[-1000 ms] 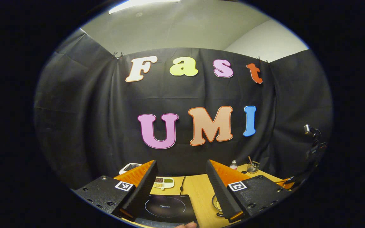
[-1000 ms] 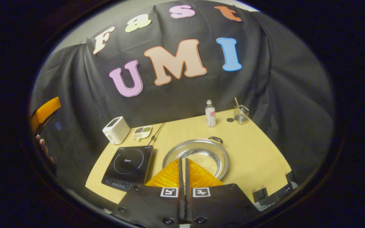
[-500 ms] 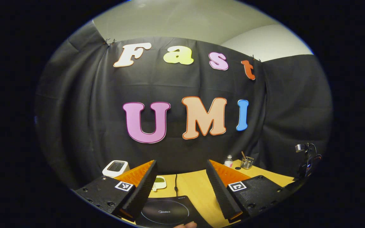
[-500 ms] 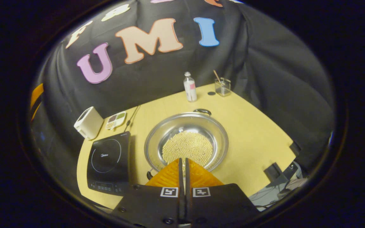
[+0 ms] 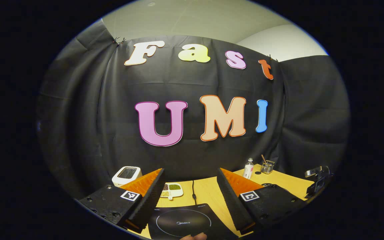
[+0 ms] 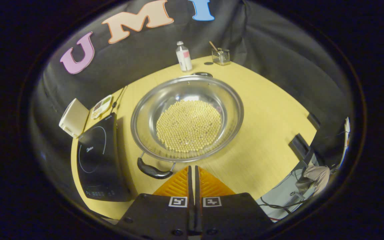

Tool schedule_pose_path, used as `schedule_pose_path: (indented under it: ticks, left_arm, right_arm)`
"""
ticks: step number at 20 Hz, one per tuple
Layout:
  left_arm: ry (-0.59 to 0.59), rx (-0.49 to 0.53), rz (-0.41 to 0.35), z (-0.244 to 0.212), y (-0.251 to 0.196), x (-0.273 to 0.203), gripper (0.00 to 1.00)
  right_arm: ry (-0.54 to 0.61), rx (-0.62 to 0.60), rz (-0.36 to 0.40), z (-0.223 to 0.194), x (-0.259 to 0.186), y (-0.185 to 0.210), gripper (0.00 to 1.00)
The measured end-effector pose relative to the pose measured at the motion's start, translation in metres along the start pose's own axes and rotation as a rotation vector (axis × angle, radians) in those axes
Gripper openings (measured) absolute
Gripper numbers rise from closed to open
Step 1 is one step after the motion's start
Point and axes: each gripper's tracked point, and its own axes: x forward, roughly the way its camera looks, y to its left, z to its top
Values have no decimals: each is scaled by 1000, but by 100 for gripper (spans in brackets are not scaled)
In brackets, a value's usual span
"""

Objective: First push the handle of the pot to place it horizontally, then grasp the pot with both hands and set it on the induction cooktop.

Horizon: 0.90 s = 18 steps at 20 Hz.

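Fingers of the right gripper (image 6: 192,173) are pressed together with nothing between them, and the black curved handle (image 6: 152,171) of the big shiny metal pot (image 6: 187,117) full of little yellow beans lies just beside their tips, a bit to the left. The left gripper (image 5: 190,203) is wide open and holds nothing, up above the flat black induction cooktop (image 5: 182,222). Farther back on the yellow wooden table (image 6: 265,133), the pot sits just to the right of the cooktop.
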Motion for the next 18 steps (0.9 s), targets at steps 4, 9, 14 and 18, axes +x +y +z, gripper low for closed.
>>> schedule_pose_path:
  ticks: [4, 9, 14, 18]
  left_arm:
    - [10, 3, 19, -6, 13, -2, 93]
    - [23, -2, 21, -13, 20, 1, 93]
    - [28, 1, 24, -18, 26, 5, 94]
    - [19, 2, 28, -17, 33, 8, 93]
  right_arm:
    - [34, 2, -23, -10, 15, 4, 3]
    - [46, 57, -22, -13, 24, 20, 2]
    - [48, 83, -8, -12, 23, 38, 2]
    - [52, 98, 24, -6, 25, 63, 3]
